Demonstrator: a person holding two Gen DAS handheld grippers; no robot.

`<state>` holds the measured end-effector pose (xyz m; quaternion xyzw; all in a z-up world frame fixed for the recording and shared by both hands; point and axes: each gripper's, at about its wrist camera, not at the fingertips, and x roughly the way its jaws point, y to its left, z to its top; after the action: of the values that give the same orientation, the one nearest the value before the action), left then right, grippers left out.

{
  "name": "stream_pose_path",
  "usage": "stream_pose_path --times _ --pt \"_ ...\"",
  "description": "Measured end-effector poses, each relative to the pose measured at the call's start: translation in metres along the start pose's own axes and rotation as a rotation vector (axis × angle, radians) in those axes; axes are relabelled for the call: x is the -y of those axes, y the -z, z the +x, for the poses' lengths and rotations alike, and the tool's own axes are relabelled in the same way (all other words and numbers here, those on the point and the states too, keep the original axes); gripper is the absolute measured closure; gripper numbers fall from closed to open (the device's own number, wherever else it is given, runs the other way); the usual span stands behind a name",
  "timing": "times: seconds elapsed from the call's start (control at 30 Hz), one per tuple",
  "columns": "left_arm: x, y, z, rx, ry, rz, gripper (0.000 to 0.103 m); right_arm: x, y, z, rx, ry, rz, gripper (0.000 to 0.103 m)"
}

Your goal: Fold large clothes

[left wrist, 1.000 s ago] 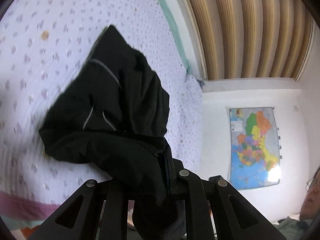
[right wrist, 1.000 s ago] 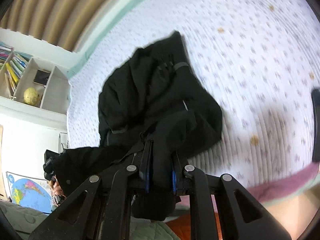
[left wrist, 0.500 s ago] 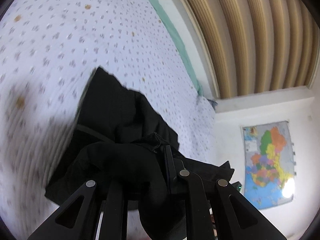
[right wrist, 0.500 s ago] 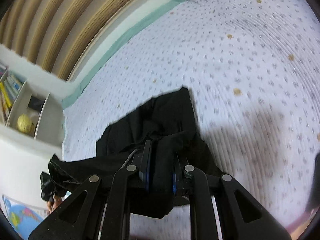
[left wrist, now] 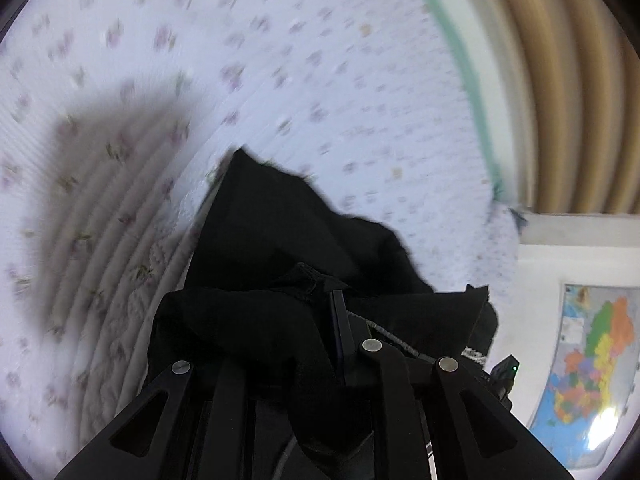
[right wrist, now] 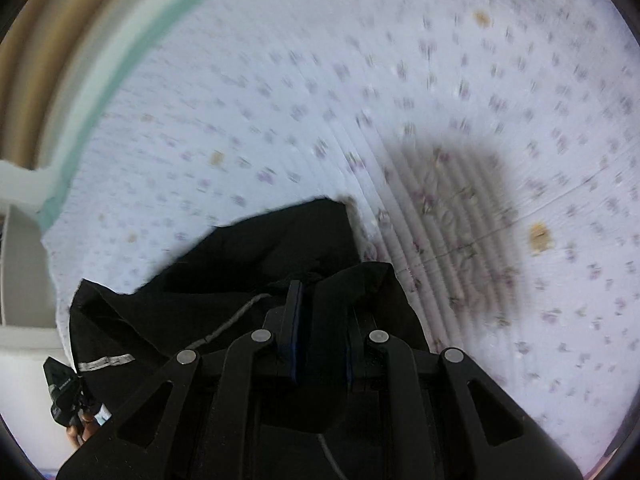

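- Black fabric fills the near middle of both wrist views: the black garment (left wrist: 280,232) hangs bunched from the two tools, its far corner lying on the bedspread (left wrist: 280,60), pale with small flowers.
- On the left, the left gripper (left wrist: 320,312) is clamped nearly shut on a thick gather of the cloth; a grey drawcord (left wrist: 396,340) trails just right of its fingers.
- Between the tools the cloth's edge sags in loose folds, so it looks bunched, not spread.
- On the right, the right gripper (right wrist: 320,316) is likewise pinched tight on a fold, blue-edged pads (right wrist: 297,320) pressing the fabric; a reflective strip (right wrist: 106,360) shows at the garment's left.
- Judging by the blur, both hands are moving fast; the step appears to be laying the garment down flat.
- To do it well, the hands should draw apart until the held edge is taut, lower together, keep level, and let go only once the cloth rests smooth on the bed.
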<state>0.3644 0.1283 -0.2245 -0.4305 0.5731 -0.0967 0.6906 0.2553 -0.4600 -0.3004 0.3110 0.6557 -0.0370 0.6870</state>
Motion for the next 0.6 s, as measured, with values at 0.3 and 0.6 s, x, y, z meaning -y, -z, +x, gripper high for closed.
stream_pose_path --times 0.3,0.6 --pt "0.008 0.000 0.006 -0.066 -0.064 0.088 0.086 0.003 0.001 0.025 -0.031 0.014 -0.055 0.083" --pt "0.051 0.034 -0.087 -0.087 0.075 0.277 0.062 -0.001 0.021 -0.057 0.022 -0.118 -0.179 0.064"
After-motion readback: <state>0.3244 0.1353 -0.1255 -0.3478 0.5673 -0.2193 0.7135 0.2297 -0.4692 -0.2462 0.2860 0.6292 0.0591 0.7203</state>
